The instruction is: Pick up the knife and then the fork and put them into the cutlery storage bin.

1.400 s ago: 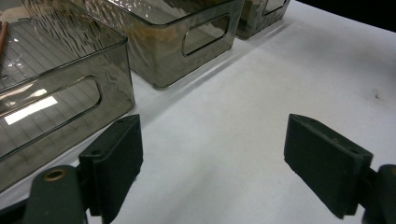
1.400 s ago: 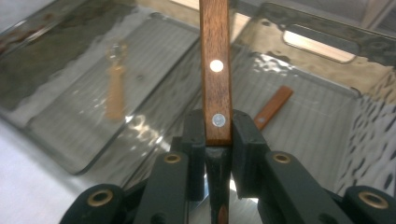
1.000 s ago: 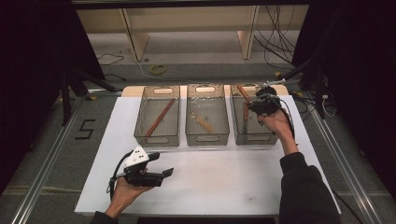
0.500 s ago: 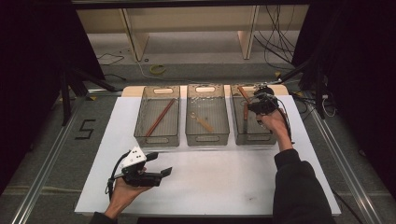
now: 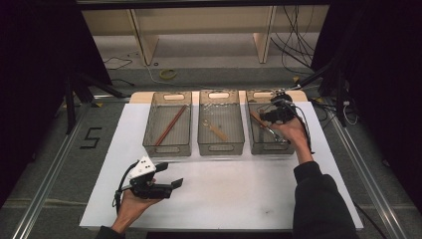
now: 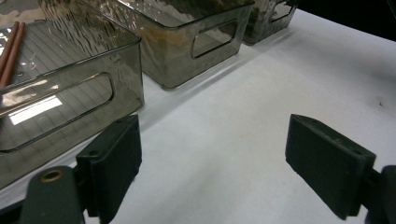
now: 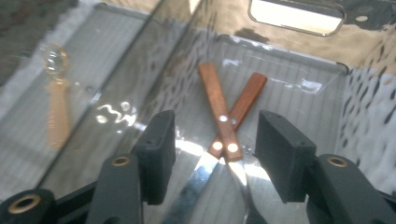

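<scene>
My right gripper (image 5: 266, 117) hangs over the right bin (image 5: 288, 145), pointing down into it. Its jaws have just been opening and stand apart (image 7: 215, 154). Below them two wood-handled metal utensils (image 7: 219, 112) lie crossed on the bin floor (image 5: 266, 128), and the pads do not press on them. At the table's front left my left gripper (image 5: 171, 175) is held level above the white surface. It is open (image 6: 233, 158) with nothing between its jaws.
Three smoky clear bins stand in a row at the back of the white table (image 5: 239, 199). The left bin (image 5: 167, 149) holds red-brown chopsticks (image 5: 170, 124); the middle bin (image 5: 221, 148) holds a tan-handled spoon (image 5: 215, 129). Cables run behind the table.
The right gripper has edged slightly toward me over the right bin, and the wooden handle beside it now sits lower in the bin. The left hand has kept still.
</scene>
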